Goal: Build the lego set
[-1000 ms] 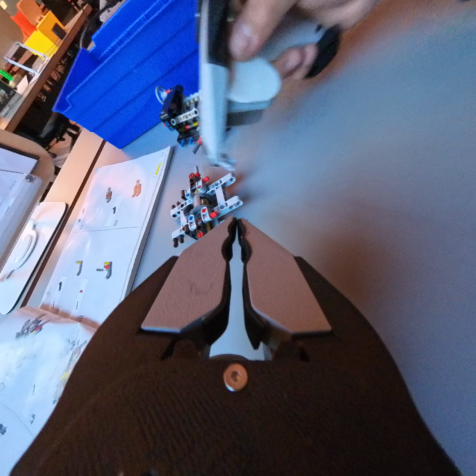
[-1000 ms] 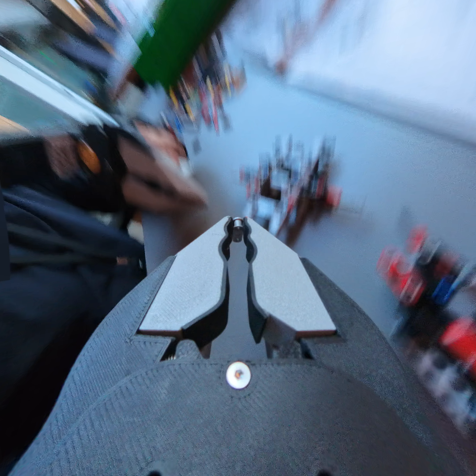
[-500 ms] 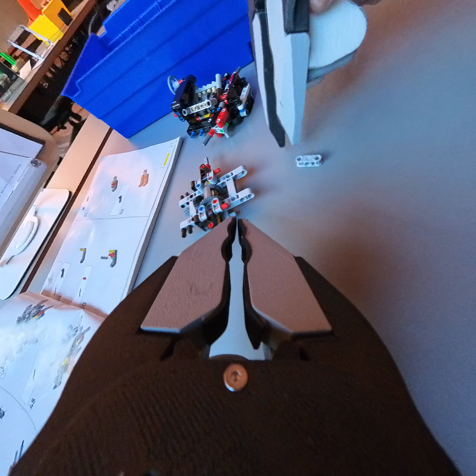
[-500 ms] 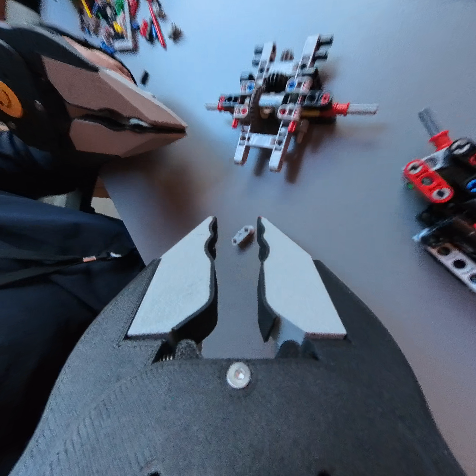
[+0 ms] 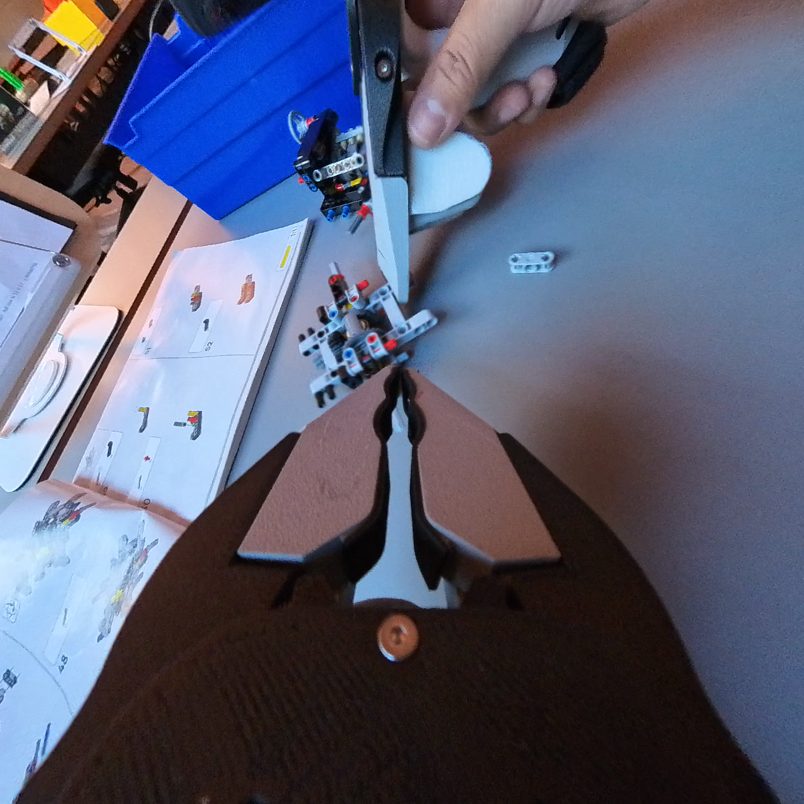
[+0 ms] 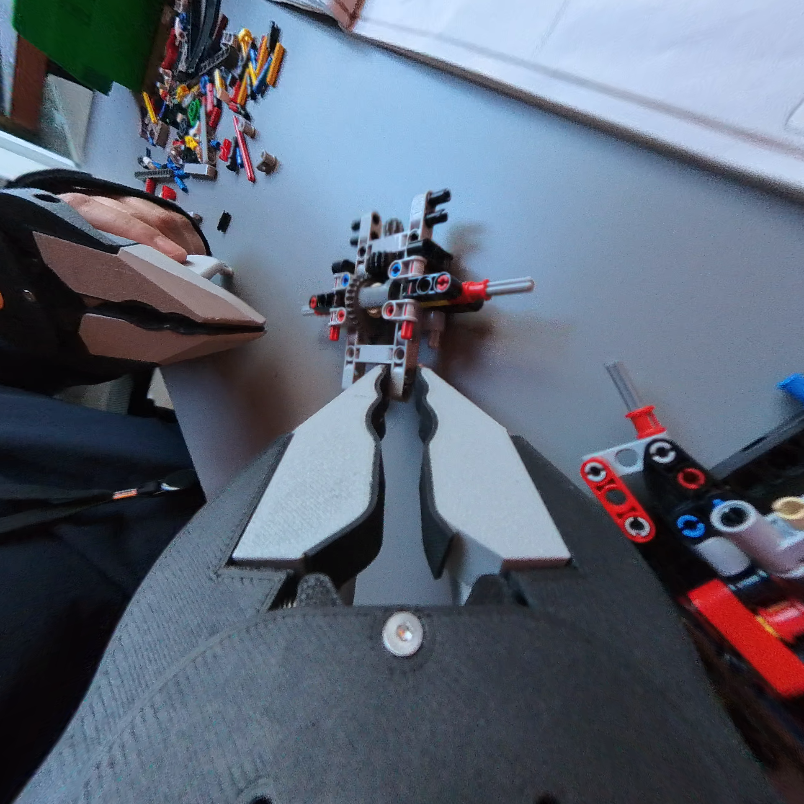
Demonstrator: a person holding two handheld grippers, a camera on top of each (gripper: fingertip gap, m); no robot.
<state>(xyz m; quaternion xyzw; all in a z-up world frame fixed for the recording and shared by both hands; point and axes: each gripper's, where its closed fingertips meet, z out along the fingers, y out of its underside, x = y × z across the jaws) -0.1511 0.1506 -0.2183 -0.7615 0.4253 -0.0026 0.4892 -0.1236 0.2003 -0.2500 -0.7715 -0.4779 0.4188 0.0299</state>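
On the grey table (image 6: pixel 609 217), right gripper (image 6: pixel 402 383) clamps the gear assembly's (image 6: pixel 391 287) near beam end; left gripper (image 6: pixel 261 324) is clenched empty beside it. Keep the squeeze square, lift without twisting.

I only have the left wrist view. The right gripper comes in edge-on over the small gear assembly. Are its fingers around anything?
Observer: Yes. The right wrist view shows the right gripper closed around the near end of a grey beam on the gear assembly.
Operator: My left gripper overlaps that assembly on my screen. Is it touching?
Observer: It doesn't look like it. Seen from the right wrist, it is shut on nothing, with a strip of bare table between its tip and the assembly.
Operator: Are there any loose parts besides the small white beam?
Observer: Yes, a pile of coloured pieces lies at the table's far side, beside a green box.
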